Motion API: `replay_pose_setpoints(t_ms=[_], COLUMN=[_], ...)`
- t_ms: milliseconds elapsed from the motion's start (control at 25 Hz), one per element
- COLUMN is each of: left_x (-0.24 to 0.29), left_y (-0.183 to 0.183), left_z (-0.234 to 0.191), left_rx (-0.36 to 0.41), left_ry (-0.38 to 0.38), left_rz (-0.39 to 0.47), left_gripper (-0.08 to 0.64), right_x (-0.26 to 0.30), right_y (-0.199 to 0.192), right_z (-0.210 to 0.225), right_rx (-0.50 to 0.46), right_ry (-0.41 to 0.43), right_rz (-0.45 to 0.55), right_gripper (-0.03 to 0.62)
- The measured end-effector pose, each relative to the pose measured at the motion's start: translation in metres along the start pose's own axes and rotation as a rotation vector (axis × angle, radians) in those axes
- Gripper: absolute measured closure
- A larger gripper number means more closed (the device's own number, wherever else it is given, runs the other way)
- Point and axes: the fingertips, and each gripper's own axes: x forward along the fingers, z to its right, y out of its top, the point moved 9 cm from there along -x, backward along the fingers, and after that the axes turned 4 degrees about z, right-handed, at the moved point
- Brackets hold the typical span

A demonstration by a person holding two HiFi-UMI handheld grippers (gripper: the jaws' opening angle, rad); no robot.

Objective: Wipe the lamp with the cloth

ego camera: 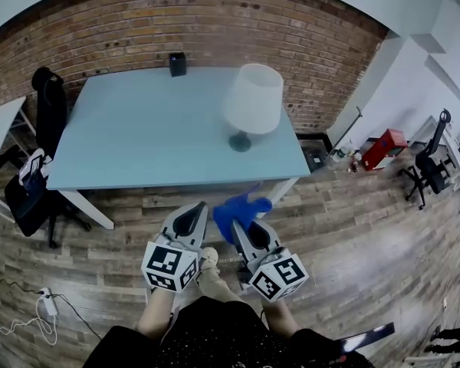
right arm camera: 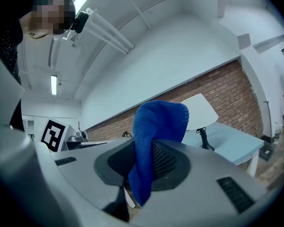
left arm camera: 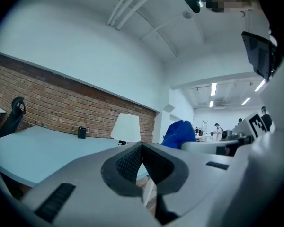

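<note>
Right tongs (ego camera: 244,228) clamped on blue cloth (ego camera: 241,208); left tongs (ego camera: 192,219) closed, empty. Lamp (ego camera: 253,98) on table (ego camera: 138,129), well ahead of both tongs, untouched. Wiping apparently not begun; whole approach left.

Office: brick wall (ego camera: 215,21), pale table (ego camera: 153,136), office chair (ego camera: 50,106), strip lights (left arm camera: 213,89).
</note>
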Motion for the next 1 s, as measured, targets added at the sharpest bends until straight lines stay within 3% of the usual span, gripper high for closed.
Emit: replay_pose_setpoints(t_ms=[400,640,1000], left_x=[0.106,0.187,0.274], left_y=[0.004,0.02,0.064], left_z=[-0.055,-0.092,-0.153], left_rx=[-0.006,0.014,0.05], left_ry=[-0.036,-0.075,-0.076], left_rz=[-0.018,-0.019,0.045], left_gripper=[0.551,0.551,0.551], right_x=[0.075,0.128,0.203], right_y=[0.012,0.041,0.117], right_z=[0.079,0.138,0.201], right_rx=[-0.002,-0.03,-0.116], right_ry=[-0.04,-0.011,-0.034], right_rz=[0.011,0.039,0.233], right_gripper=[0.518,0.518,0.518])
